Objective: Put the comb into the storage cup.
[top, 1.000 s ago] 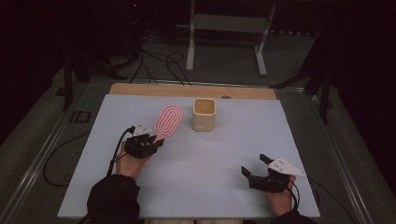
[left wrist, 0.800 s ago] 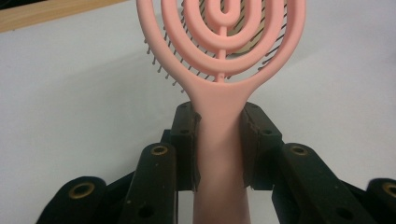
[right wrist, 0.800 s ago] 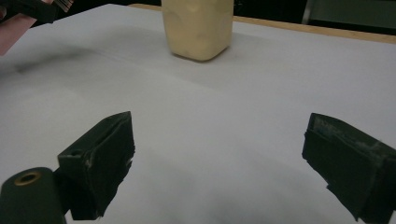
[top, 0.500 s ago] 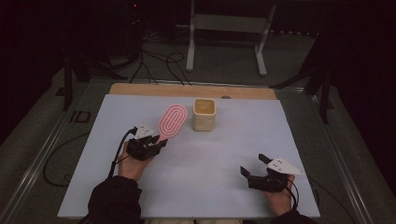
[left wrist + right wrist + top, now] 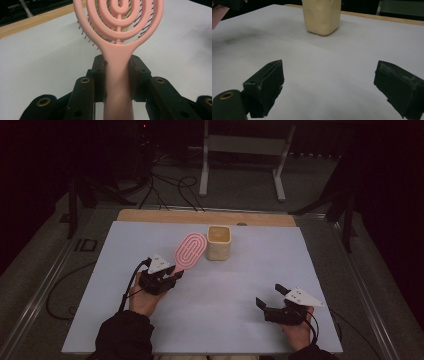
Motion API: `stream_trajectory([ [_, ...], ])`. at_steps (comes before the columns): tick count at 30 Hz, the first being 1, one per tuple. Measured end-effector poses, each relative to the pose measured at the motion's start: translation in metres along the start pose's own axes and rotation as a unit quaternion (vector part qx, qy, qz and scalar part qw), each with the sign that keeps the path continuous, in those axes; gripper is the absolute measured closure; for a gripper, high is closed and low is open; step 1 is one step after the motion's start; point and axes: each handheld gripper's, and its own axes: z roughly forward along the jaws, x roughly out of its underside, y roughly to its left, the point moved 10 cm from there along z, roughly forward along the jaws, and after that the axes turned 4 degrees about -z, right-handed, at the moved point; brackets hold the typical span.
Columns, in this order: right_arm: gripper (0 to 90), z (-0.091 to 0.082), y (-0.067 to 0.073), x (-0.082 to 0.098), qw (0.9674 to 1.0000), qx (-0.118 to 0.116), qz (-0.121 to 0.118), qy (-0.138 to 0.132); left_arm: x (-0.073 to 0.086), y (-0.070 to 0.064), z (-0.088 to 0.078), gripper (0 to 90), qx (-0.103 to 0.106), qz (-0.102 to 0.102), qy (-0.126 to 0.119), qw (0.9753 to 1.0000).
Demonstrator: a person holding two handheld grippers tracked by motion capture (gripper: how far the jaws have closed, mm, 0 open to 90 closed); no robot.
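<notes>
A pink hairbrush (image 5: 190,251) with an oval ringed head is held by its handle in my left gripper (image 5: 172,275), which is shut on it. In the left gripper view the black pads (image 5: 98,75) clamp both sides of the hairbrush's handle (image 5: 117,75), and its bristles point away. The brush head reaches toward a cream square cup (image 5: 219,242) standing upright at the back middle of the table. My right gripper (image 5: 270,297) rests open near the front right, with nothing between its fingers (image 5: 265,85). The cream cup (image 5: 322,16) stands well ahead of it.
The white table top (image 5: 240,285) has a wooden strip (image 5: 200,217) along its far edge. Beyond it stand a metal frame (image 5: 245,150) and floor cables (image 5: 165,185). A cable trails from the left gripper over the table.
My left gripper has lifted the hairbrush a little and carried it slightly right, toward the cup. The right gripper has stayed put.
</notes>
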Motion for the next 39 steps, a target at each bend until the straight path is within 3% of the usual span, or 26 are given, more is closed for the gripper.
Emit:
stream_trajectory([
  [11, 9.0, 0.007, 0.017, -0.014, 0.9993, -0.034, 0.011, -0.006, -0.005, -0.005, -0.006, 70.2, 0.002, 0.008, -0.014, 0.9999],
  [18, 9.0, 0.015, 0.021, -0.031, 0.9989, -0.043, 0.014, -0.013, -0.008, -0.007, -0.010, 70.2, 0.005, 0.011, -0.021, 0.9997],
  [31, 9.0, 0.041, 0.052, -0.068, 0.9966, -0.078, -0.021, -0.019, -0.013, -0.017, -0.014, 70.2, 0.011, 0.026, -0.035, 0.9990],
  [39, 8.7, 0.048, 0.061, -0.087, 0.9947, -0.097, -0.022, -0.025, -0.014, -0.024, -0.015, 70.2, 0.016, 0.038, -0.042, 0.9983],
])
